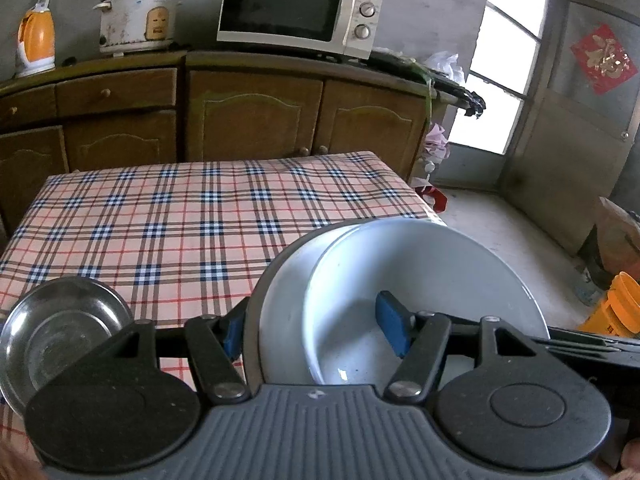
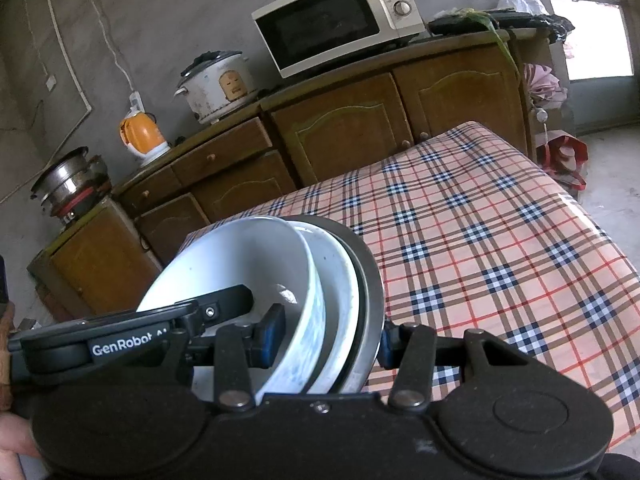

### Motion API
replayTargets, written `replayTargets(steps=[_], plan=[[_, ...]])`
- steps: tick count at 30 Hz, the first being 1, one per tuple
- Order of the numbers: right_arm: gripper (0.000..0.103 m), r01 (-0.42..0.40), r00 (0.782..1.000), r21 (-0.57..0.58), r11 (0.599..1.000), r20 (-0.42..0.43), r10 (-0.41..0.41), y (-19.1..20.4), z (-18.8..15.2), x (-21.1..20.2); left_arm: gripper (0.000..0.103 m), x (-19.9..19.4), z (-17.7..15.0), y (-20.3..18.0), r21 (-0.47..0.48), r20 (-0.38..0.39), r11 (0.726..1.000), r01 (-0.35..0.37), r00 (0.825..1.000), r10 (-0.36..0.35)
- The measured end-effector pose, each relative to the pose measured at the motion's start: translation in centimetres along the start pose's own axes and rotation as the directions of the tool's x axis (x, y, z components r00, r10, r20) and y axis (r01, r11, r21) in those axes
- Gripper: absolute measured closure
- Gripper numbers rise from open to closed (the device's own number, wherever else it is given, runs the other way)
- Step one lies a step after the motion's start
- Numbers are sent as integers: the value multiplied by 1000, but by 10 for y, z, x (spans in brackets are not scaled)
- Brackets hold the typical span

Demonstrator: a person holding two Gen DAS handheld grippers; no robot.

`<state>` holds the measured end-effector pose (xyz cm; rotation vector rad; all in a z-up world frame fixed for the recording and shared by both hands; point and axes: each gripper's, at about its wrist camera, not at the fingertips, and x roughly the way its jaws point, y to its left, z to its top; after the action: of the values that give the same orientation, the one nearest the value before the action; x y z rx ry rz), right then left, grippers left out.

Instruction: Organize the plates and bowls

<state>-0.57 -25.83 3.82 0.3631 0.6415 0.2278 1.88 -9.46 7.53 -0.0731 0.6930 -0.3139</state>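
A nested stack hangs tilted over the checked table: a white bowl inside a white dish, inside a grey metal plate. My left gripper is shut on the stack's rim, one blue pad in the bowl and the other outside the metal plate. In the right wrist view my right gripper clamps the same white bowl, dish and metal plate the same way. The left gripper enters from the left there. A steel bowl sits on the table at the near left.
Behind the table runs a wooden cabinet carrying a microwave, a rice cooker and an orange kettle. A metal pot stands on a low side cabinet. An orange bucket is on the floor.
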Motion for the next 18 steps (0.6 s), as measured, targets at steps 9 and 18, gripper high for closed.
replayTargets(steps=[9, 18], plan=[[47, -16, 1000, -5, 1000, -4, 16, 5, -2, 4, 37, -6, -1, 6, -7, 4, 1000, -17, 1000, 17], [47, -32, 999, -12, 999, -7, 32, 12, -3, 8, 37, -10, -1, 9, -11, 10, 999, -36, 999, 36]])
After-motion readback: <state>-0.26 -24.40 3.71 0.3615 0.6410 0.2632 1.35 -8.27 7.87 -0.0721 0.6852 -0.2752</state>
